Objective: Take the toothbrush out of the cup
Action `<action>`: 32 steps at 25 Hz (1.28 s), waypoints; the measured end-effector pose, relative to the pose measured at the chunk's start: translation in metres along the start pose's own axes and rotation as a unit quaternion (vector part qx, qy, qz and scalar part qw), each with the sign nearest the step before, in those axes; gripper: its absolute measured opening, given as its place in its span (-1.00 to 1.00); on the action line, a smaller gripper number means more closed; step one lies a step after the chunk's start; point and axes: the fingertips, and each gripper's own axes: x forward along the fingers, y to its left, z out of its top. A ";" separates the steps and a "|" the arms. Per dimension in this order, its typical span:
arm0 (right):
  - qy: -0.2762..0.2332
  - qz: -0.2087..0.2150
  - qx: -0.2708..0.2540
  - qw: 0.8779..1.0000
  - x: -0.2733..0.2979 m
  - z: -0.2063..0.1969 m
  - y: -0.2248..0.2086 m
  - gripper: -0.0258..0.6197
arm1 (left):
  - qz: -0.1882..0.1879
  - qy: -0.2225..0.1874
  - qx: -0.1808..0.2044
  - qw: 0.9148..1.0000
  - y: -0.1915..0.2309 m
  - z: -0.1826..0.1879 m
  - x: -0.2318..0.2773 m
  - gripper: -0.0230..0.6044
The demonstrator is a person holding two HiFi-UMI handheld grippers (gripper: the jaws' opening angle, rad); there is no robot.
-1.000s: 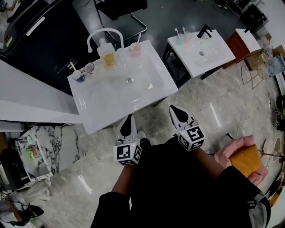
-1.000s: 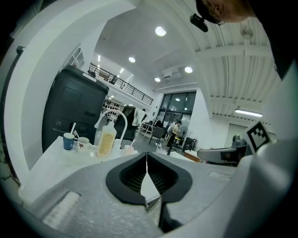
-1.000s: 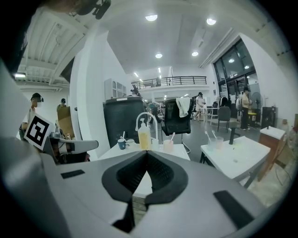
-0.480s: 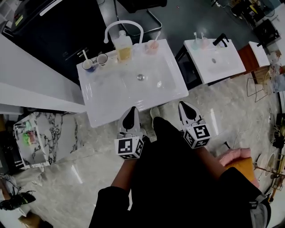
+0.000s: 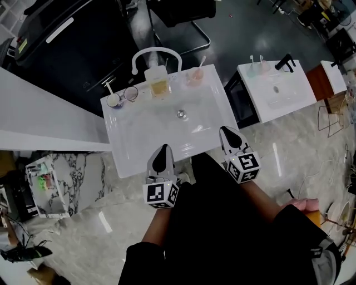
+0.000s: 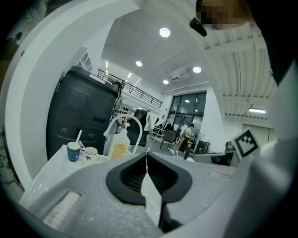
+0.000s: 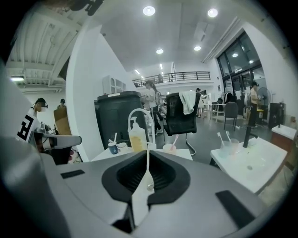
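Observation:
A pink cup (image 5: 194, 76) with a pink toothbrush (image 5: 201, 61) stands at the back right of the white sink (image 5: 133, 150). It shows too in the right gripper view as the pink cup (image 7: 169, 148). A blue cup (image 5: 114, 100) with a white toothbrush (image 5: 108, 87) stands at the back left, next to a white cup (image 5: 131, 93); the left gripper view shows this blue cup (image 6: 73, 151) too. My left gripper (image 5: 163, 148) is shut and empty at the sink's front rim. My right gripper (image 5: 223, 130) is shut and empty by the front right corner.
A soap bottle (image 5: 158, 84) stands under the arched white faucet (image 5: 150, 53). A second sink (image 5: 281, 94) with cups and a black tap is to the right. A black cabinet (image 5: 67, 50) and an office chair (image 5: 183, 16) stand behind. A white counter (image 5: 33, 117) lies to the left.
The sink has come closer in the head view. Both grippers, held shut throughout, now reach its front rim instead of hanging over the floor short of it.

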 end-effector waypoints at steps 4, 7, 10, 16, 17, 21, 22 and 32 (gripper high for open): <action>0.001 0.002 0.016 1.000 0.036 0.009 -0.033 -0.92 | -0.009 0.017 0.010 1.000 0.000 0.003 0.048 -0.86; 0.007 0.016 0.025 1.000 0.066 0.014 -0.054 -0.92 | -0.009 0.026 0.014 1.000 -0.001 0.006 0.084 -0.86; 0.014 0.032 0.032 0.999 0.100 0.021 -0.075 -0.92 | -0.006 0.035 0.008 0.999 -0.002 0.004 0.119 -0.86; 0.029 0.064 0.057 0.996 0.166 0.029 -0.108 -0.92 | 0.012 0.066 0.000 0.998 -0.002 -0.012 0.169 -0.86; 0.031 0.065 0.058 0.996 0.177 0.029 -0.113 -0.92 | 0.013 0.070 -0.001 0.997 -0.002 -0.014 0.176 -0.86; 0.044 0.071 0.069 0.994 0.222 0.023 -0.134 -0.82 | 0.019 0.084 -0.005 0.996 0.002 -0.020 0.202 -0.86; 0.049 0.073 0.071 0.994 0.232 0.021 -0.138 -0.80 | 0.022 0.086 -0.006 0.996 0.002 -0.020 0.207 -0.86; 0.075 0.063 0.098 0.990 0.321 0.003 -0.173 -0.57 | 0.023 0.096 -0.014 0.995 0.004 -0.027 0.247 -0.86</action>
